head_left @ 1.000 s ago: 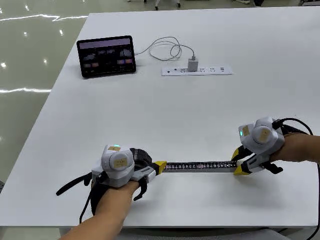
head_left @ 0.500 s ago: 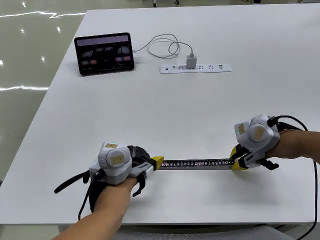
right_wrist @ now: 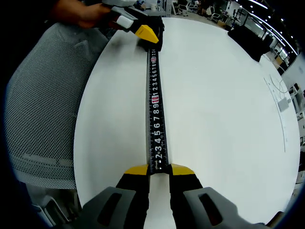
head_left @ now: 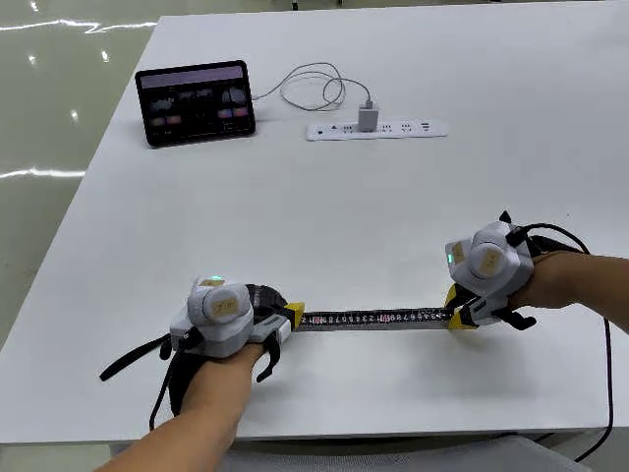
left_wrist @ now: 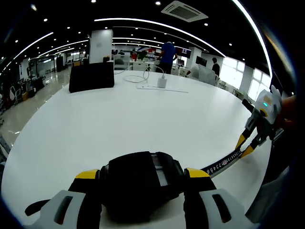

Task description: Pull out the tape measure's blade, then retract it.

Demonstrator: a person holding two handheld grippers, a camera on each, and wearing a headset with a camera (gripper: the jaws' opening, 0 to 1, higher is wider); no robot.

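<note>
A white table (head_left: 393, 216) in a large, bright office hall is seen, with glossy floor to its left. Against the picture of a second before, the whole scene is shifted toward the left, so the camera is taken to have moved. The stretch of drawn blade between the two grippers is judged much the same.

At the near edge, the left gripper (head_left: 278, 317) is pressed against both sides of the tape measure's black case (left_wrist: 143, 183), which rests on the table. From the case the numbered blade (head_left: 373, 319) is stretched flat along the surface to the right. Its end is pinched between the yellow tips of the right gripper (right_wrist: 153, 170).

At the far side, well apart from the blade, a lit tablet (head_left: 195, 101) is propped upright. To its right, a looped white cable (head_left: 310, 88) is run to a charger (head_left: 368, 118) plugged into a power strip (head_left: 378, 129). A grey mesh chair (right_wrist: 47, 95) is seen beside the table's near edge.
</note>
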